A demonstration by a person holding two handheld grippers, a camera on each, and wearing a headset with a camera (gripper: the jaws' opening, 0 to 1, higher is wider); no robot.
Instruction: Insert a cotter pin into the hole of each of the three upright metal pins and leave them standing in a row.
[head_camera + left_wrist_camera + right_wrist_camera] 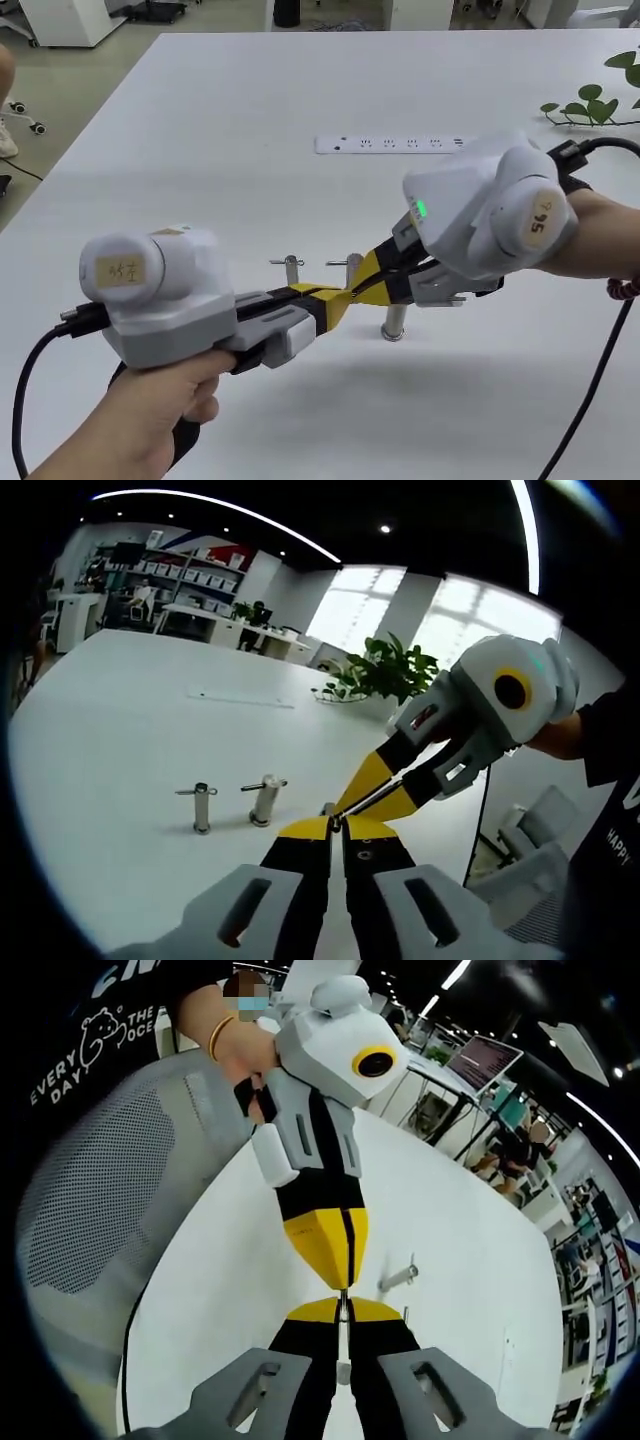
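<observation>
Your left gripper (336, 826) and right gripper (343, 1312) both clench the thin silver cotter pin (370, 801) between fingers (303, 829); likely light, slippery, so pinch near its head.

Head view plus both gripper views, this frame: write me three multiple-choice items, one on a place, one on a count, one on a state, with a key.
1. Where does the power strip lie?
A) beyond the metal pins, farther up the table
B) at the near table edge
C) on the floor

2. In the left gripper view, how many standing pins carry a cotter pin?
A) none
B) two
C) four

3. How do the tongs of the left gripper and right gripper stand?
A) both wide open
B) both shut, tip to tip
C) far apart

Key: 1 A, the strip lies past the pins. 2 B, two pins each show a crosswise pin. 3 B, both close on a loose cotter pin.
</observation>
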